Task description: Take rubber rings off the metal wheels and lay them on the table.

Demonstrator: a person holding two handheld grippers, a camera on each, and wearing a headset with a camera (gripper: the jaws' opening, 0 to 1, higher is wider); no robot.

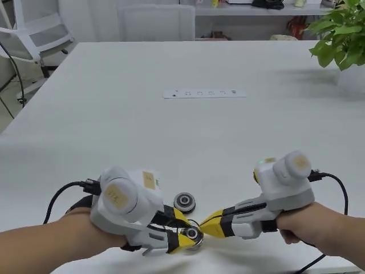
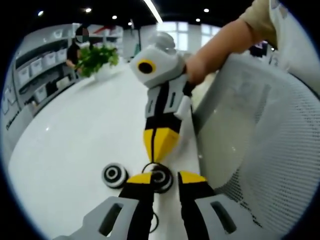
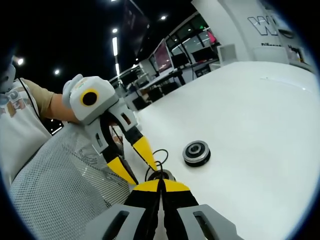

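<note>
In the head view my left gripper [image 1: 185, 230] reaches in from the lower left. Its jaws are closed narrowly on a small metal wheel [image 1: 193, 234] at the near edge of the white worktop [image 1: 188, 137]. My right gripper [image 1: 204, 221] comes in from the right, its yellow jaws pressed together and their tips at that wheel. A second wheel [image 1: 184, 201], with its dark rubber ring on, lies flat just beyond, apart from both grippers. A white power strip [image 1: 205, 93] lies farther back, and a potted plant [image 1: 340, 35] stands at the far right. In the left gripper view my jaws [image 2: 166, 178] bracket the metal wheel [image 2: 161, 180], the right gripper's closed tips [image 2: 159, 150] point down at it, and the second wheel [image 2: 114, 175] lies beside it. In the right gripper view my jaws [image 3: 161, 184] are tight together just short of the metal wheel [image 3: 161, 175]. A thin black loop [image 3: 161, 152] stands off the wheel, and I cannot tell whether I pinch it. The second wheel [image 3: 196, 152] lies near on the worktop.
</note>
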